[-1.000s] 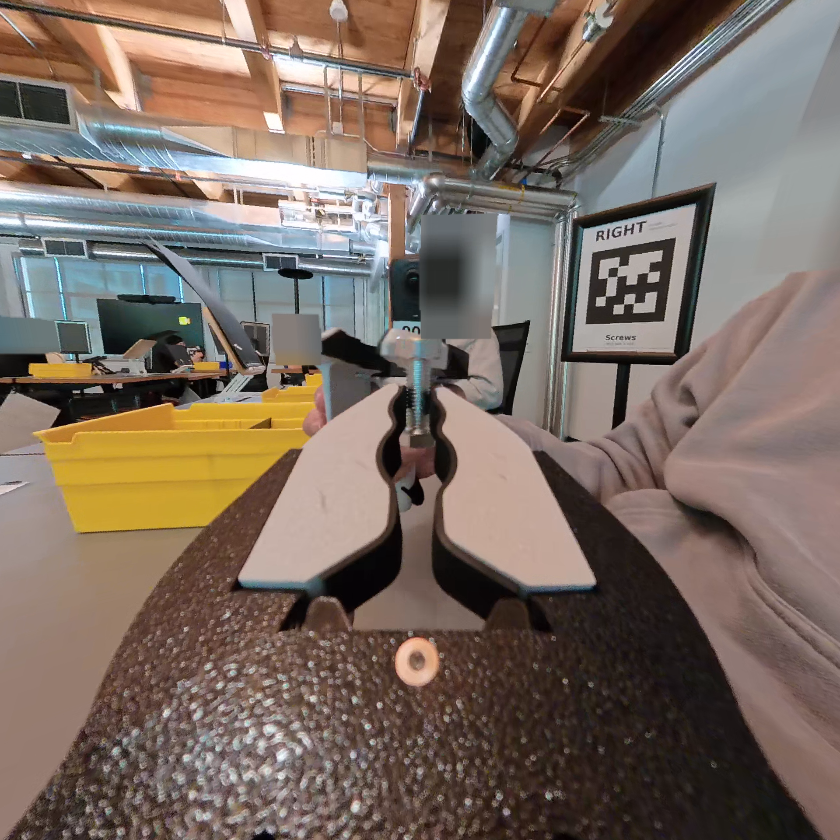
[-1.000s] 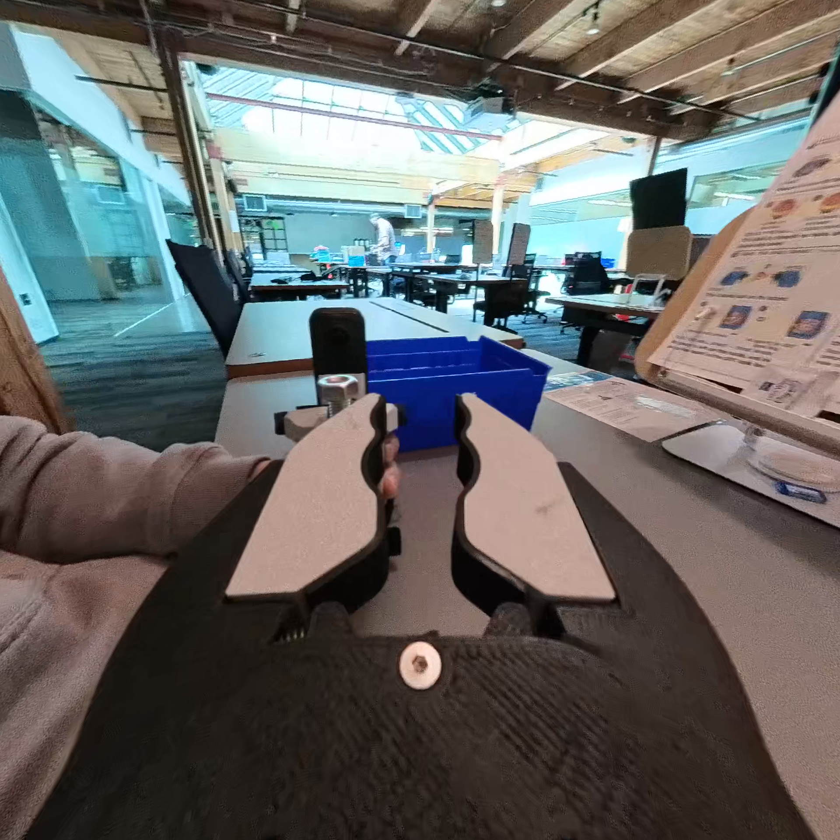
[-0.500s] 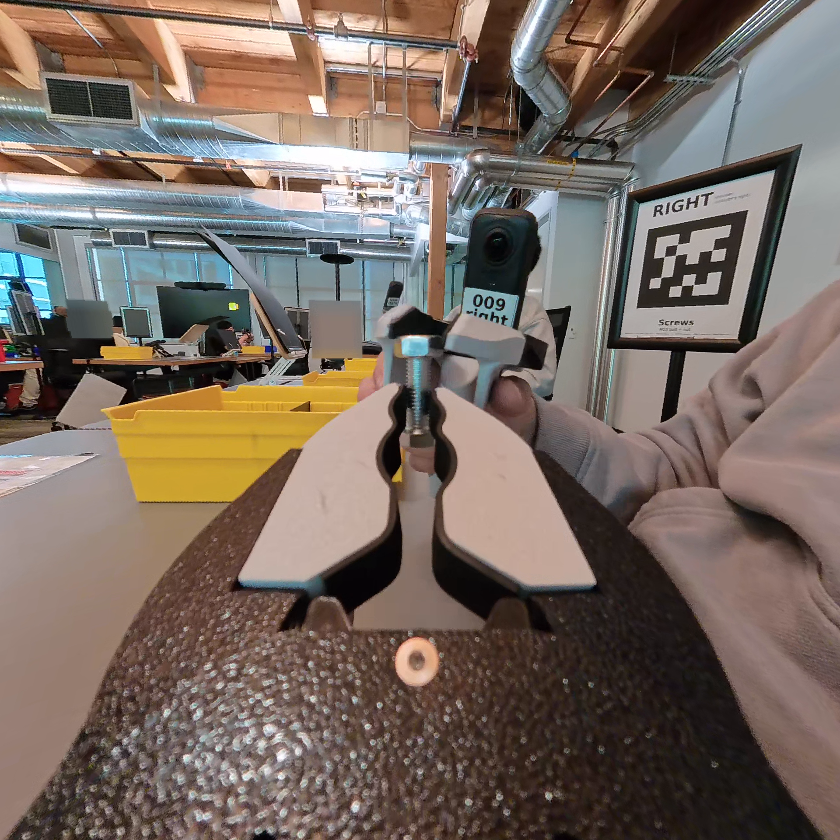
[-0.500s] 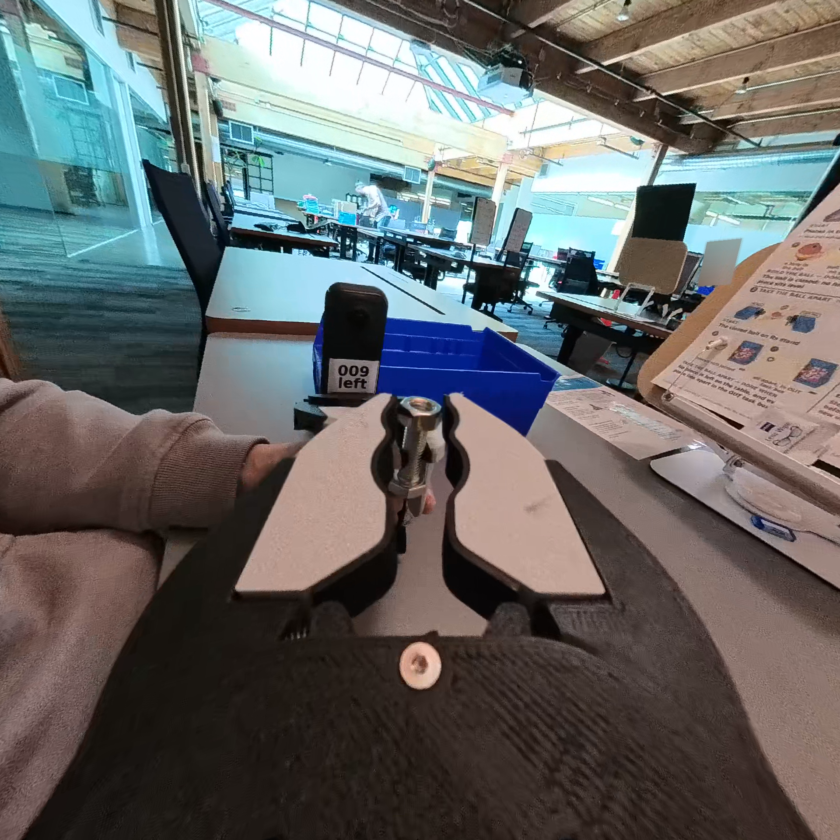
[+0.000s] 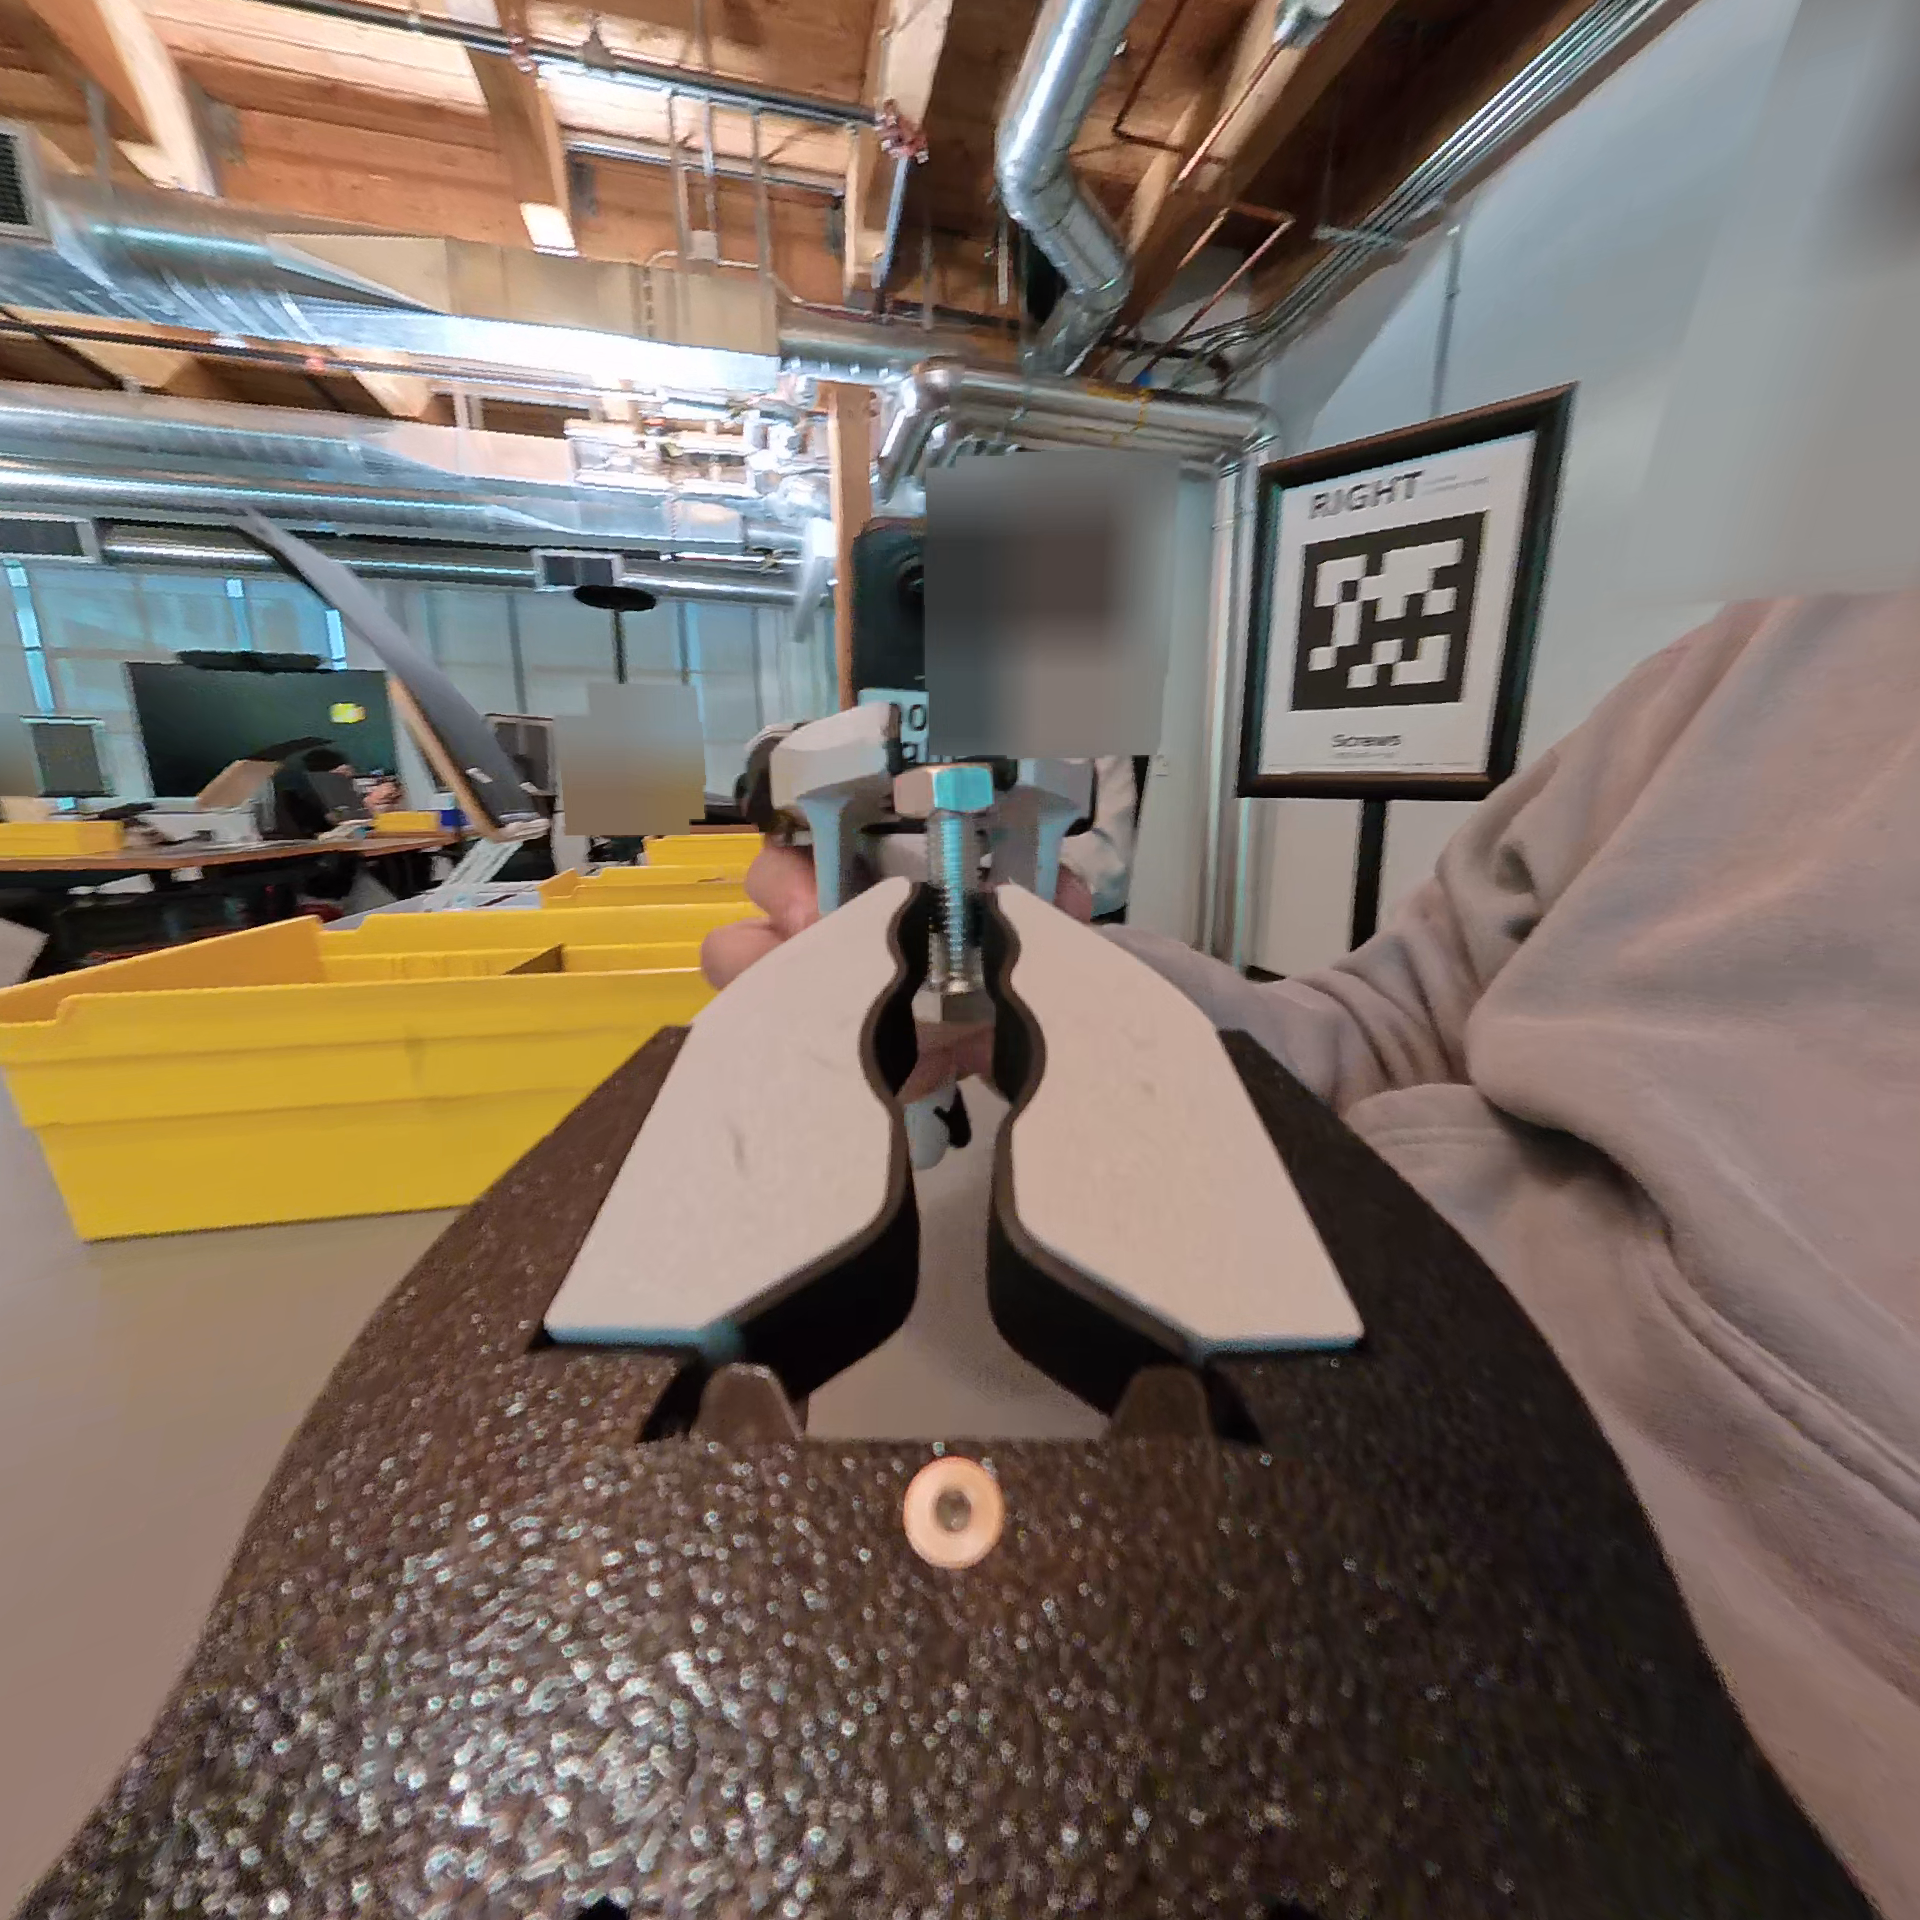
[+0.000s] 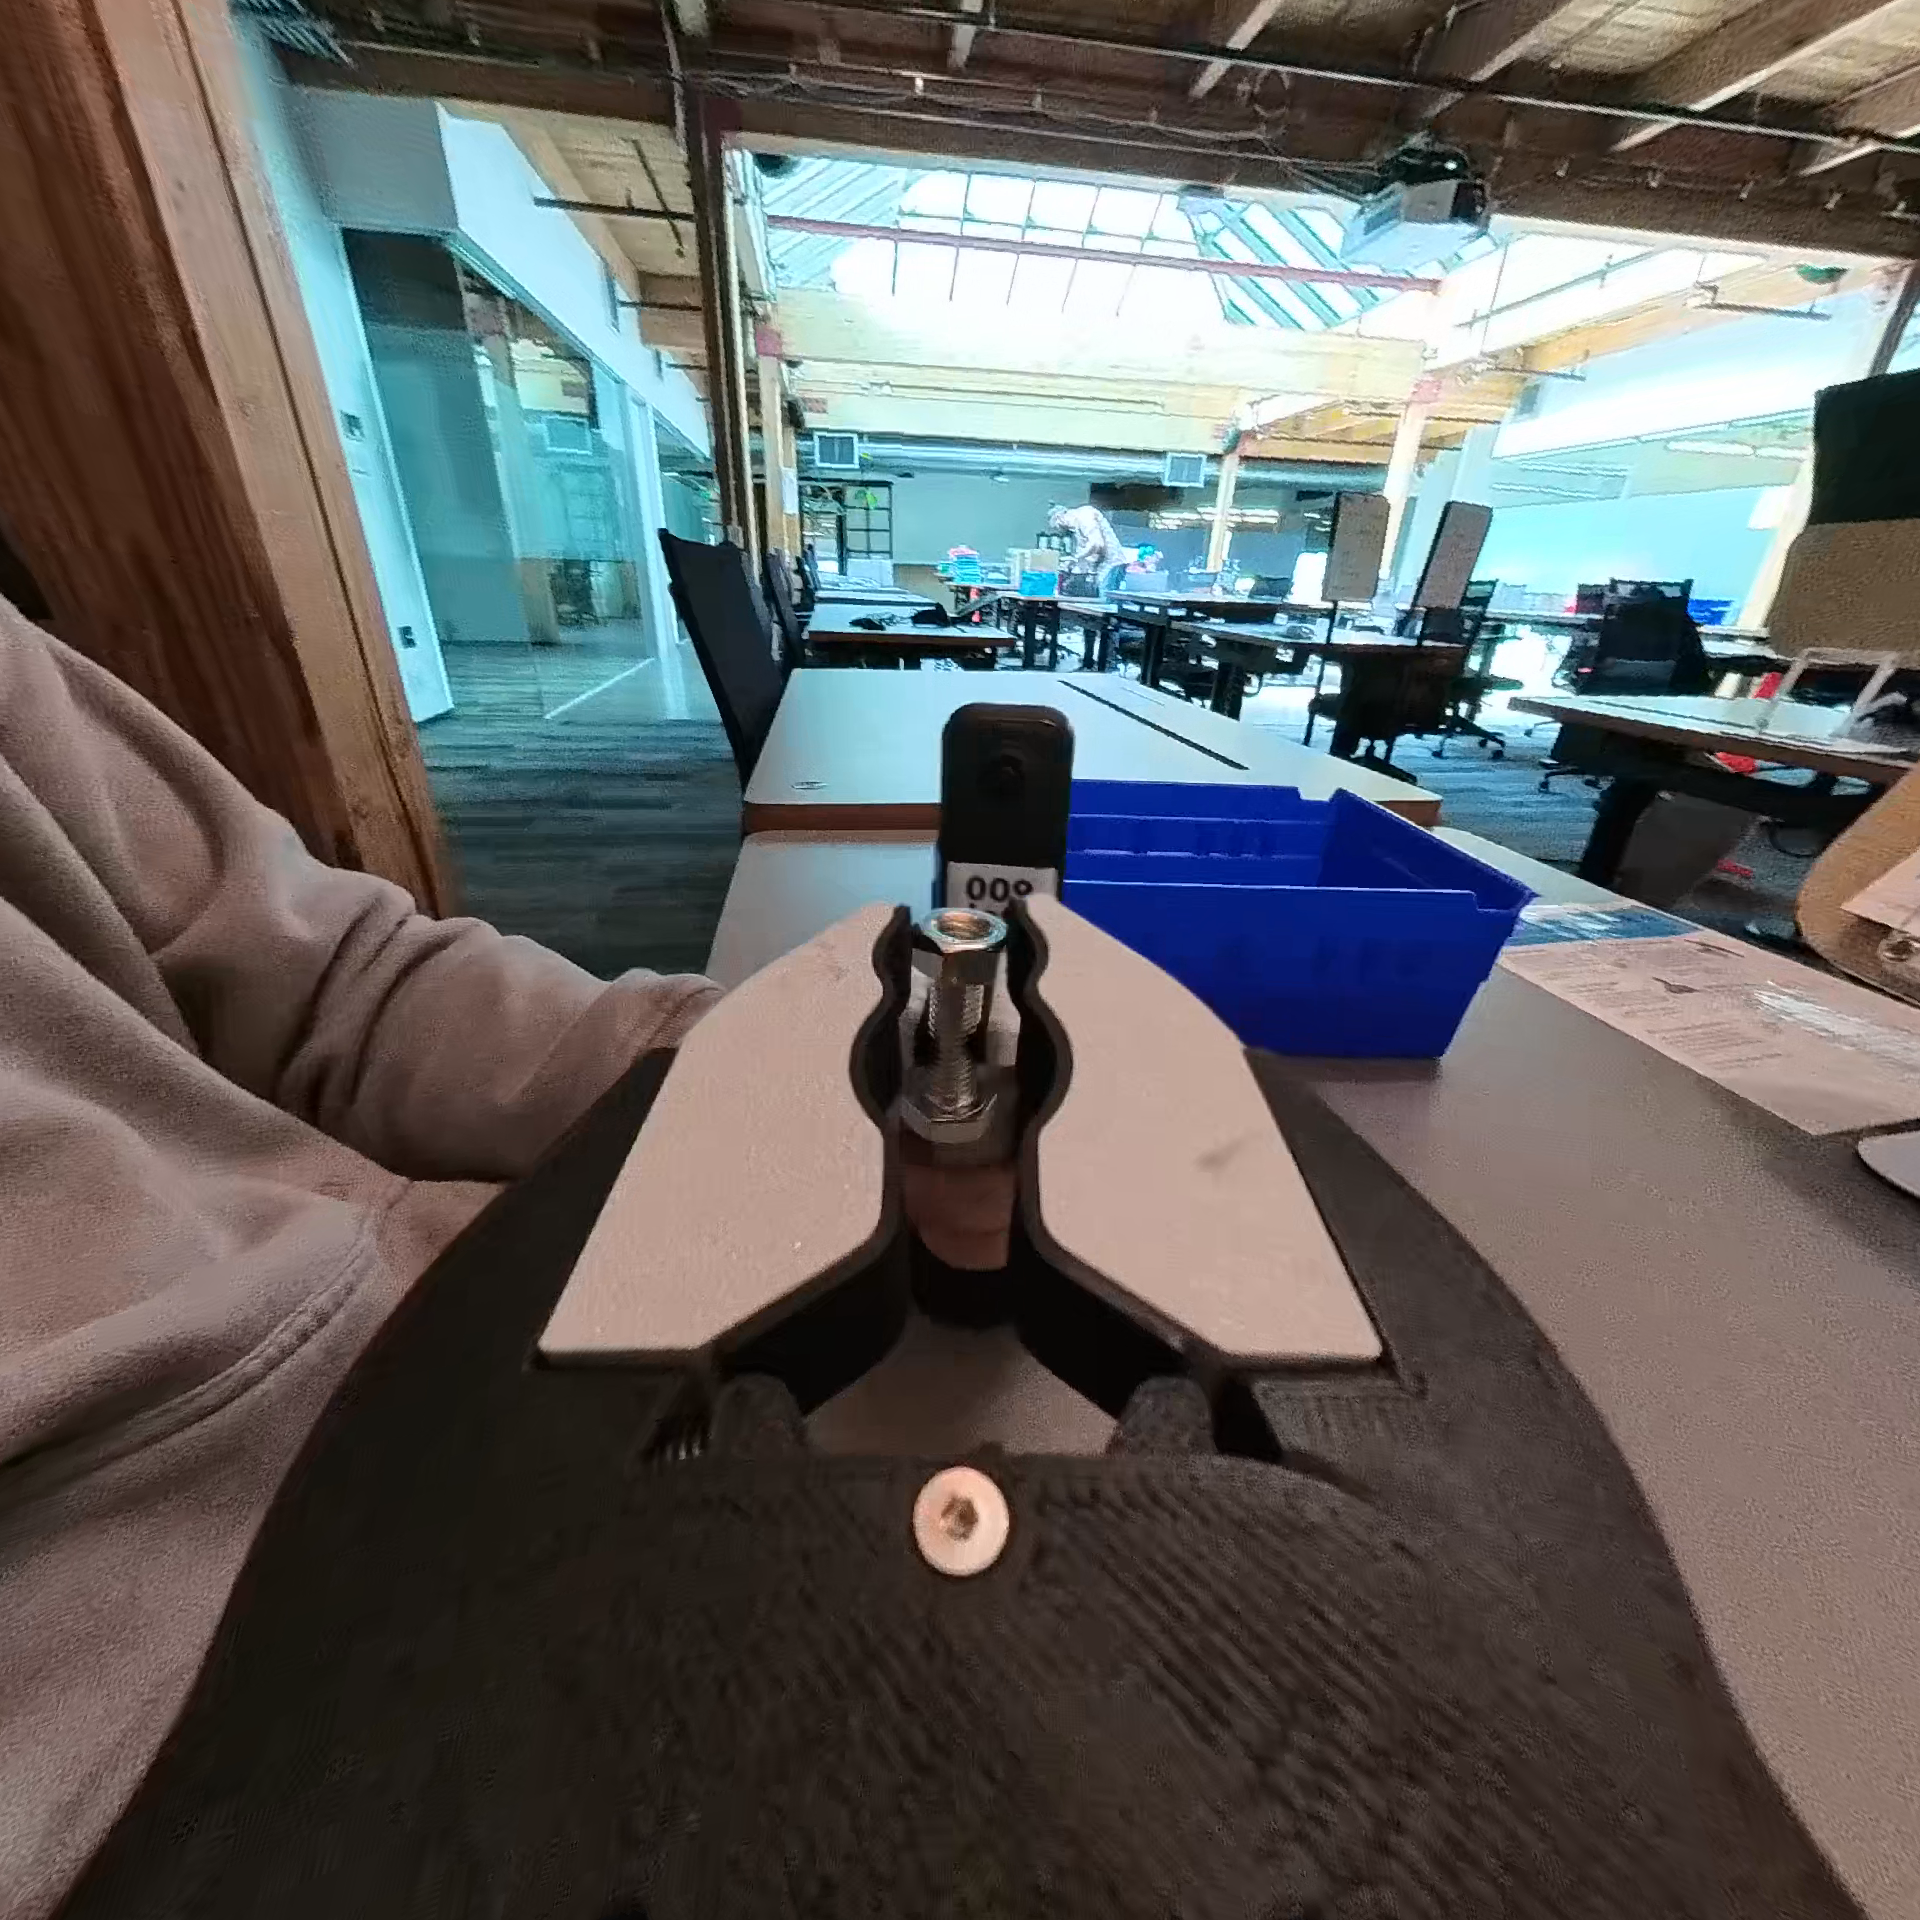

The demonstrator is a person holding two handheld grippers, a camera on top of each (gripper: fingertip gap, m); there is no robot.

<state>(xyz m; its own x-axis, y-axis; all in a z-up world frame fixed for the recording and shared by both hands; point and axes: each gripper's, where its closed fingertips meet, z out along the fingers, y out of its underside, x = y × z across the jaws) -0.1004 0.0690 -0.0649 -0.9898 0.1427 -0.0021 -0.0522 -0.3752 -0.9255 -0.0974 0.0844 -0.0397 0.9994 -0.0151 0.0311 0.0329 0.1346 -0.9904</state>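
Note:
A silver bolt (image 5: 951, 852) stands upright between both grippers, above the grey table (image 5: 156, 1403). My left gripper (image 5: 951, 899) is shut on its threaded shank. In the left wrist view the right gripper's fingers (image 5: 831, 831) close around the hex piece at the bolt's top (image 5: 945, 795). In the right wrist view my right gripper (image 6: 956, 920) is shut on that hex nut (image 6: 954, 935) at its fingertips. The shank (image 6: 951, 1013) runs down to a second hex piece (image 6: 948, 1114). The left gripper's black camera (image 6: 1003, 800) shows just behind. The left gripper's fingers are hidden there.
Yellow bins (image 5: 312, 1060) stand on the table to the left in the left wrist view. A blue bin (image 6: 1278, 935) and printed sheets (image 6: 1714, 1008) lie ahead and right in the right wrist view. A framed sign (image 5: 1392, 592) stands behind. A person's sleeve (image 5: 1610, 1039) fills the side.
My right gripper was open beside the bolt a second ago. It has moved over the bolt's top and closed on the nut. My left gripper has kept its hold on the shank.

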